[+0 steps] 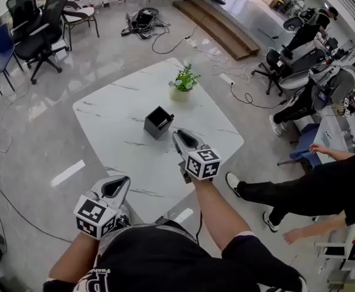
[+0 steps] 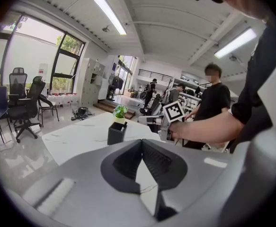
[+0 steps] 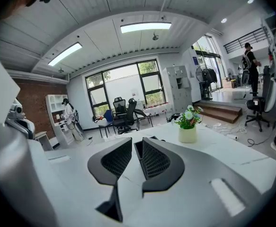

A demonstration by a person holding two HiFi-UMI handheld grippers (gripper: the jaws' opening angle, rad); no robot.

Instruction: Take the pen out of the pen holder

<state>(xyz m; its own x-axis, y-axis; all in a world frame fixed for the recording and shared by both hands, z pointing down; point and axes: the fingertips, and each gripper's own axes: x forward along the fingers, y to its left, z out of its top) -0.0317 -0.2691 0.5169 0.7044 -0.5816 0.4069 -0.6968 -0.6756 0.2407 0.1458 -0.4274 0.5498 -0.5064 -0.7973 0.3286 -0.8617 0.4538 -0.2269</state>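
Left gripper (image 1: 125, 180) jaws together, empty; right gripper (image 1: 178, 133) barely apart, near black square pen holder (image 1: 158, 122) on white marble surface (image 1: 113, 117).

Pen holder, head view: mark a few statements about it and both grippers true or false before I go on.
1. The pen holder stands on the white table. True.
2. The right gripper grips the pen. False: it holds nothing; the pen sits in the holder.
3. The potted plant stands beyond the holder. True.
4. The left gripper hangs over the holder. False: it is close to the person, well short of it.
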